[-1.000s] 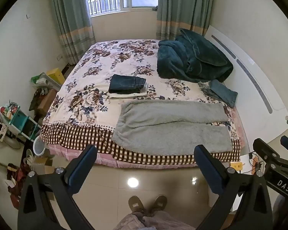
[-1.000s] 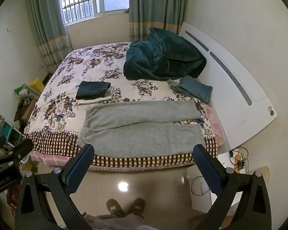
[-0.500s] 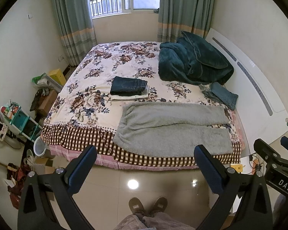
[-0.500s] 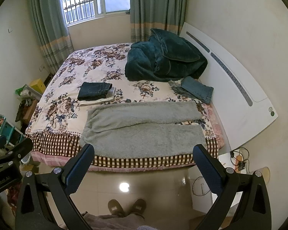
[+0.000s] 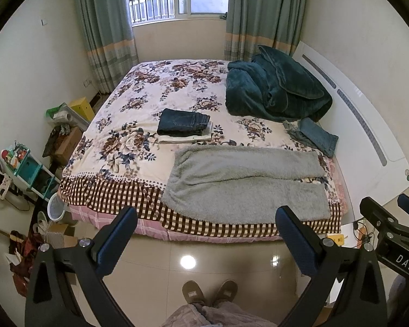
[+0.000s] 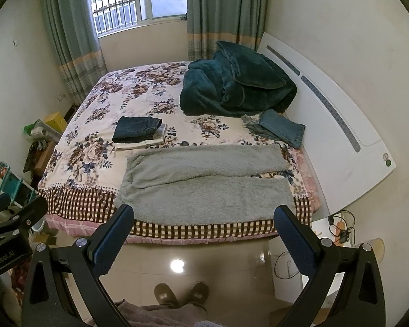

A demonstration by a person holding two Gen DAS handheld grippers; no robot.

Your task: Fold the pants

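Pants: the grey fleece pants (image 5: 245, 182) are lying flat along the near edge of the bed (image 5: 117, 188), waist toward the near-left corner, legs running toward the headboard side and parting slightly at the cuffs.
Left gripper (image 5: 205, 241): spread wide, holding nothing, hanging over the floor short of the bed.
Right gripper (image 6: 204, 241): likewise spread and empty.
Change: both views are showing the bed a little lower and closer than a second ago, so the person seems to be stepping in; the pants are lying unchanged.
Meaning: folding is not yet begun.
Neighbours: folded dark jeans (image 5: 182, 122) are sitting just beyond the pants.
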